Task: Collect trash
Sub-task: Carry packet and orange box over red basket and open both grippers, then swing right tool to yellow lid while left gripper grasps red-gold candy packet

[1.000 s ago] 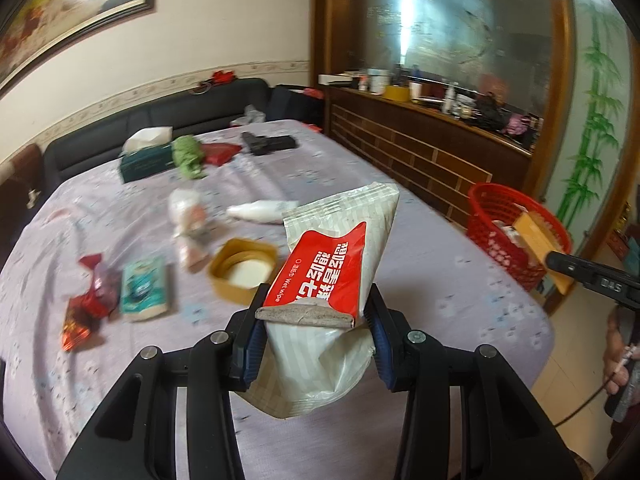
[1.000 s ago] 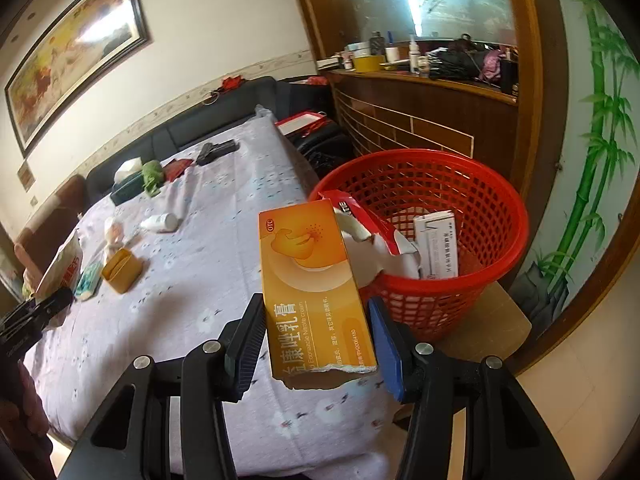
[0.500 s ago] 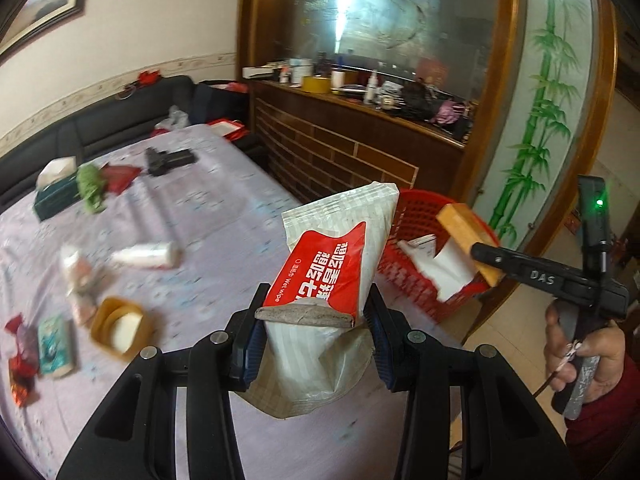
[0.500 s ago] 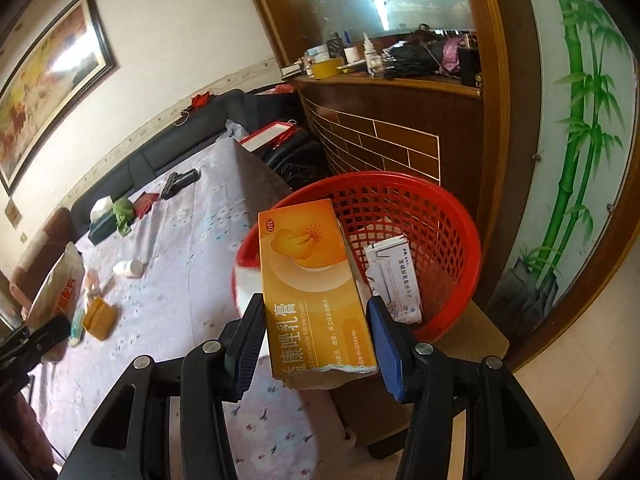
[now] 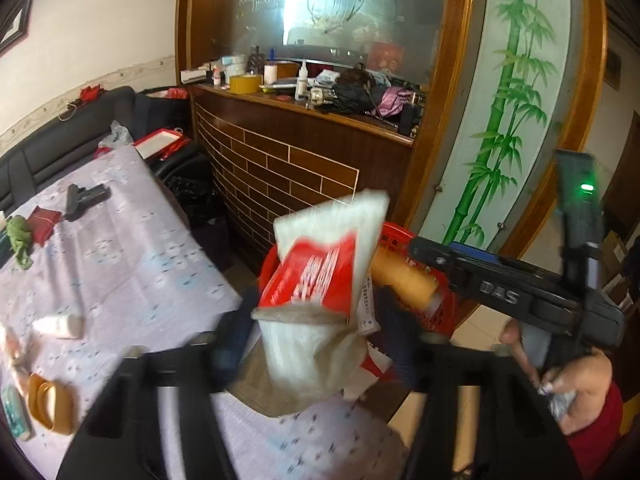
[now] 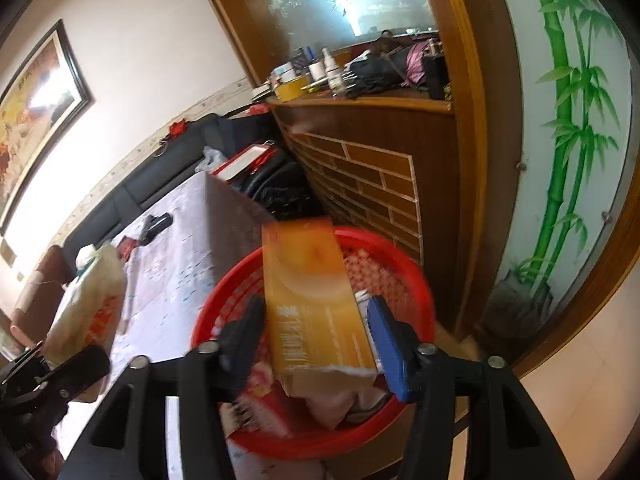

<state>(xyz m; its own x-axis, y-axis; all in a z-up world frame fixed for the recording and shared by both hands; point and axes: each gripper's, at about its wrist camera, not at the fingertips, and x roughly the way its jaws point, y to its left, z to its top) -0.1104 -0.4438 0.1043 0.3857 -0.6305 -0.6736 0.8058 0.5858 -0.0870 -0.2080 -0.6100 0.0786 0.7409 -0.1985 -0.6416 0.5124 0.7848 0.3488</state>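
A white wet-wipe pack with a red label sits between the fingers of my left gripper. The jaws are opening, gaps show on both sides, and the pack is blurred. It hangs at the near rim of the red basket. My right gripper is over the red basket, its jaws opening around an orange box. A gap shows at the left finger. Paper trash lies in the basket. In the right wrist view the pack is at the far left.
The table with a lilac cloth still carries a white bottle, a yellow lid, a black object and a green lump. A wooden counter stands behind the basket. A person's hand holds the right gripper.
Both grippers have swung from over the table to the basket. Their jaws have widened, and the pack and the orange box are no longer pinched.
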